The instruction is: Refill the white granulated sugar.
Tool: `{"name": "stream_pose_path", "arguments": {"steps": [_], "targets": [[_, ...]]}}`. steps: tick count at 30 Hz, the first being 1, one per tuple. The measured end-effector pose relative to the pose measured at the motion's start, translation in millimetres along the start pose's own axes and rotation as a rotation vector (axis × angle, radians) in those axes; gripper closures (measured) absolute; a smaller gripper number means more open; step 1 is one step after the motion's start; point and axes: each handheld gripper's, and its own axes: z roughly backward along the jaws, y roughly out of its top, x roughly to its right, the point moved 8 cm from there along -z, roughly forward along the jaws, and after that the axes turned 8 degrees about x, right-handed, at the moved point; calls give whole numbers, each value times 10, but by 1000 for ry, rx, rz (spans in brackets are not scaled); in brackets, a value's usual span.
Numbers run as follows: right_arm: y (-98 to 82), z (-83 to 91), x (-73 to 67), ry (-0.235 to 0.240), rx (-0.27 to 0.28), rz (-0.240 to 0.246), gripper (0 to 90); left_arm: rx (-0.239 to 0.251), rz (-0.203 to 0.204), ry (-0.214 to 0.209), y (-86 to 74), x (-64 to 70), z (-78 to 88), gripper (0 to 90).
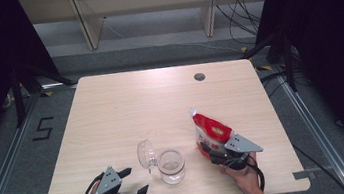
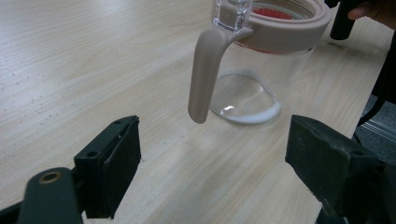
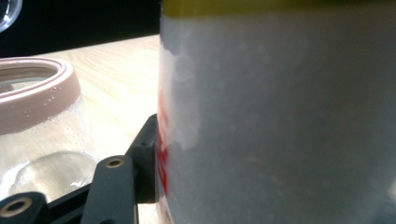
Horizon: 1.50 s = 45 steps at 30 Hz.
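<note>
Right gripper [image 1: 218, 155] jaws clamp the red-and-white pouch [image 1: 210, 131] beside the clear glass jar [image 1: 171, 166] near the worktop's [image 1: 126, 108] front edge. Left gripper [image 1: 133, 182] jaws stand open; steadying the jar while tipping should limit spills.

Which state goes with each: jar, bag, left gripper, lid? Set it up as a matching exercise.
Things:
1. jar
2. bag
3. left gripper
4. lid

States:
A. open, holding nothing
B. flipped up, beside the jar's mouth
C. clamped in the right gripper
D. standing on the table, thin white layer inside

Pairs: 1-D, 2-C, 3-A, 4-B
</note>
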Motion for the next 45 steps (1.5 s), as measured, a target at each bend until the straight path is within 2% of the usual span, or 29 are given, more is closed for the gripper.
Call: {"name": "stream_pose_path", "arguments": {"steps": [1, 2, 3, 4, 6, 7, 9, 13, 16, 20, 21, 22, 23, 24, 26, 27, 30, 31, 32, 33, 34, 36, 38, 39, 41, 42, 43, 44, 45], "targets": [[17, 0, 10, 1, 9, 28, 452, 7, 21, 5, 2, 10, -6, 177], [20, 23, -1, -1, -8, 32, 454, 7, 20, 5, 1, 9, -5, 177], [33, 26, 11, -4, 1, 63, 455, 1, 15, 7, -2, 7, -1, 177], [37, 45, -9, -21, -4, 57, 456, 0, 14, 9, -2, 6, 0, 177], [53, 77, -2, -14, -34, 145, 460, 2, 14, 6, -1, 6, -1, 177], [57, 104, -23, -28, -48, 140, 462, 7, 20, 6, 2, 8, -5, 177], [83, 140, -47, -33, -66, 163, 464, 14, 28, 1, 8, 8, -3, 177], [94, 213, -92, -61, -117, 314, 469, 15, 27, 8, 16, -2, 11, 177], [116, 263, -105, -72, -131, 358, 472, 9, 19, 13, 13, -1, 17, 176], [194, 331, -155, -97, -139, 484, 473, 14, 26, 7, 11, -2, 5, 177], [216, 349, -178, -90, -141, 511, 474, 16, 26, 12, 15, -5, 8, 177], [235, 377, -203, -89, -144, 521, 474, 14, 26, 17, 18, -6, 15, 177], [262, 401, -229, -90, -139, 546, 474, 14, 6, 12, 25, -17, 19, 177], [283, 432, -259, -104, -139, 569, 475, 18, 23, 16, 23, -11, 17, 177], [324, 481, -295, -122, -156, 716, 475, 16, 24, 20, 19, -15, 17, 176], [322, 499, -333, -112, -168, 761, 475, 19, 26, 18, 18, -15, 10, 176], [340, 553, -397, -127, -187, 887, 476, 18, 24, 20, 19, -16, 13, 176], [355, 550, -405, -131, -188, 948, 477, 15, 22, 20, 20, -18, 19, 176], [356, 577, -432, -140, -202, 963, 477, 22, 24, 20, 26, -18, 16, 176], [372, 569, -440, -140, -188, 987, 477, 23, 25, 22, 28, -22, 18, 176], [405, 569, -443, -133, -185, 1031, 477, 18, 20, 23, 25, -29, 22, 176], [394, 576, -453, -149, -189, 1035, 478, 27, 32, 15, 27, -16, 6, 176], [408, 577, -451, -162, -196, 1113, 478, 15, 7, 16, 25, -23, 20, 176], [414, 578, -455, -166, -197, 1137, 478, 17, 21, 21, 24, -16, 19, 176], [420, 587, -471, -170, -203, 1156, 478, 19, 14, 14, 25, -22, 14, 176], [421, 581, -484, -155, -204, 1173, 479, 23, 14, 10, 26, -23, 9, 176], [482, 583, -489, -157, -200, 1254, 478, 24, 31, 17, 22, -19, 5, 176], [473, 586, -497, -178, -175, 1239, 479, 25, 32, 16, 21, -19, 4, 176], [459, 593, -507, -180, -194, 1253, 479, 24, 31, 16, 21, -19, 4, 176]]}}
